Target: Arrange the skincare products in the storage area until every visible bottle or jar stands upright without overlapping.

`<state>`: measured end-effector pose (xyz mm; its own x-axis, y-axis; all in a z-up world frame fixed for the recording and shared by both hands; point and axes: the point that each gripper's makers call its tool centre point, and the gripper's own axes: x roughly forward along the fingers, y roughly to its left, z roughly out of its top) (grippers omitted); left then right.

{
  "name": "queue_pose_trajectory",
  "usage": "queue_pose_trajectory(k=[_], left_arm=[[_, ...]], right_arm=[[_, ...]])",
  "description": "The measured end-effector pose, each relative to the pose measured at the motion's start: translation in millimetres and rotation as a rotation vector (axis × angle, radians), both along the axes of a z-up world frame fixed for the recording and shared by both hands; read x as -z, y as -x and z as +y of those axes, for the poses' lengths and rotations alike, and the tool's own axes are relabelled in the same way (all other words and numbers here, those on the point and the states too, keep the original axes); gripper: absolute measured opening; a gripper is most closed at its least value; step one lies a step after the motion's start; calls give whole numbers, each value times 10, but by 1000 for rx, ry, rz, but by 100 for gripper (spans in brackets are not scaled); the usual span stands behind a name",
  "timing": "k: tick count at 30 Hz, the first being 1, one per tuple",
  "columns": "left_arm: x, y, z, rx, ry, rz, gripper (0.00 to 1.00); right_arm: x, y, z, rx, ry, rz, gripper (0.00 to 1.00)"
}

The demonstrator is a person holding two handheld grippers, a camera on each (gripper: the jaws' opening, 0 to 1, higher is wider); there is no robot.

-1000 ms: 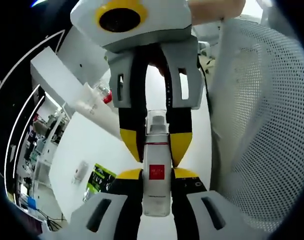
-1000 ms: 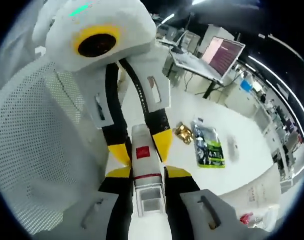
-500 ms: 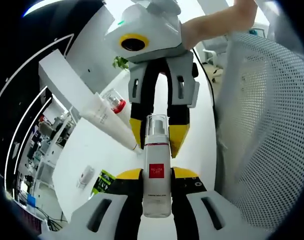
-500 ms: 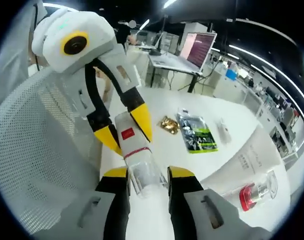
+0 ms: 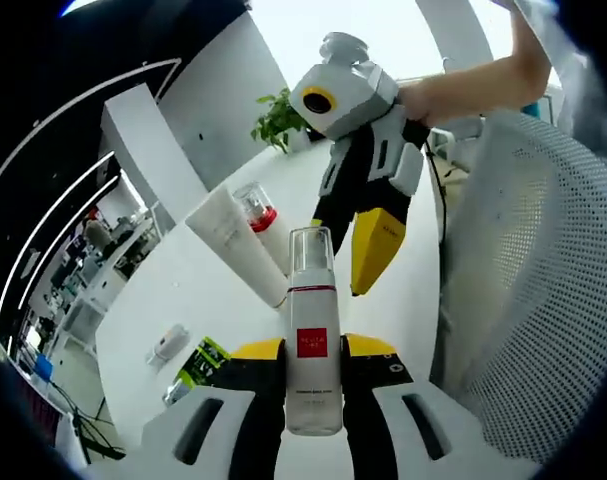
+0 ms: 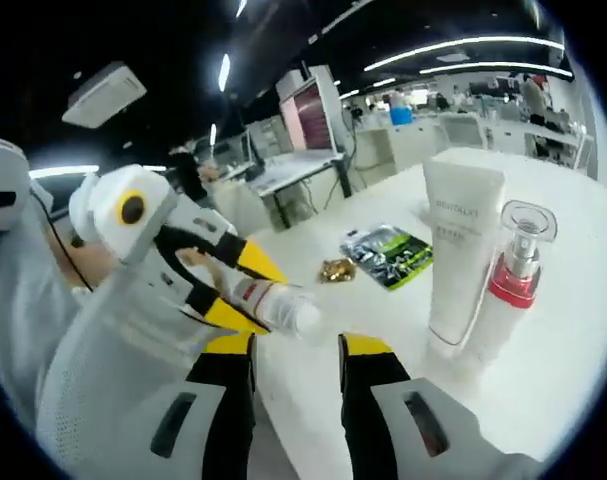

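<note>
White pump bottle point(image 5: 312, 350) is staying pinched in my left claw point(image 5: 313, 350) over the counter point(image 5: 183, 290) as my right claw point(image 6: 295, 348), a second ago clamped on its cap, is backing off spread and empty, so upright placement beside the tube point(image 6: 459, 250) comes next, I reckon.

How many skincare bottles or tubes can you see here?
3: a clear pump bottle with a red label, held in the left gripper; a white tube and a red-collared pump bottle standing together on the white table. Others may be hidden.
</note>
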<state>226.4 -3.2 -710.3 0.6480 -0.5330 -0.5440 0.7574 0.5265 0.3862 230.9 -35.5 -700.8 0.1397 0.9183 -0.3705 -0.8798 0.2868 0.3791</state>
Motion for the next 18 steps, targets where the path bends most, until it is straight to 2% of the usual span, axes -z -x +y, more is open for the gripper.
queue_pose_trajectory(k=[4,7,9,12,13,16,18], left_arm=[[-35,-2,-6,-2,10,-12,20],[-64,-11,-15,0,17,-28,20],[-85,-13,-38,4,28,-35,20],[-72,-10,-35,7,3,-47,20],[-73,-12,-27,22,-19,-70,20],[-91,16,-57,40,-14,-75,20],[-117,28,-111,54,-10,-87,20]], right_arm=[[-15,-38,28,26,-19,28,31],[-29,-25,79,35,-55,78,30],[-26,-14,105,28,-64,90,30],[-46,13,150,38,-94,123,29],[-70,33,167,40,-120,161,29],[-140,27,191,62,-193,239,28],[-144,4,198,77,-212,271,26]])
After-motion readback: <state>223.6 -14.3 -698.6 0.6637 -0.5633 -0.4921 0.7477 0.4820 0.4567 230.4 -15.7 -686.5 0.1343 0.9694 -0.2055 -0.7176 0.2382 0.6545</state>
